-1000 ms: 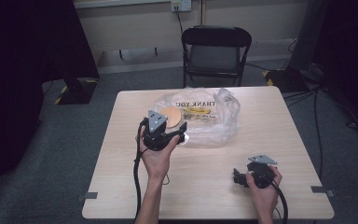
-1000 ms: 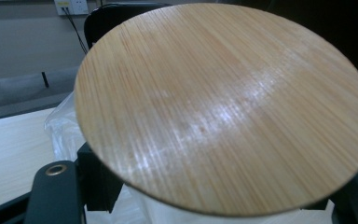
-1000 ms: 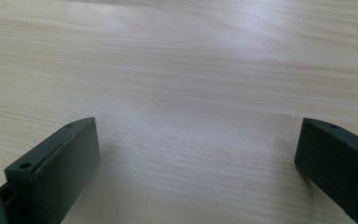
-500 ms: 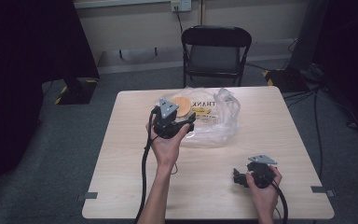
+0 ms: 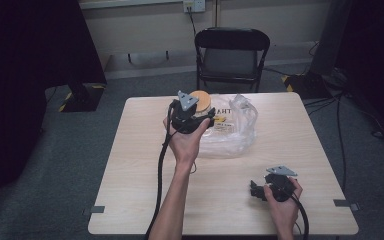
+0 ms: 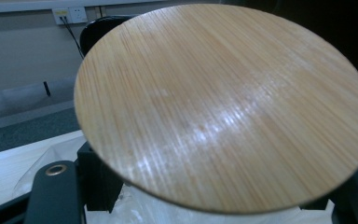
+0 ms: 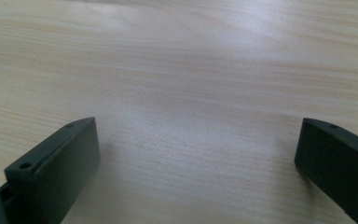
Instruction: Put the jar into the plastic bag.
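Above the clear plastic bag (image 5: 227, 131), left gripper (image 5: 192, 116) clamps the round bamboo lid (image 6: 223, 107), probably lifting it clear; right gripper (image 5: 267, 189) rests released on table (image 5: 140, 170).

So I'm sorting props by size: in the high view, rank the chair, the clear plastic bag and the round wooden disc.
Chair, largest though farthest; clear plastic bag; round wooden disc, smallest, partly hidden by the left claw.

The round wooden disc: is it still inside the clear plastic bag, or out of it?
Out. The left gripper holds the round wooden disc bare in the air above the clear plastic bag.
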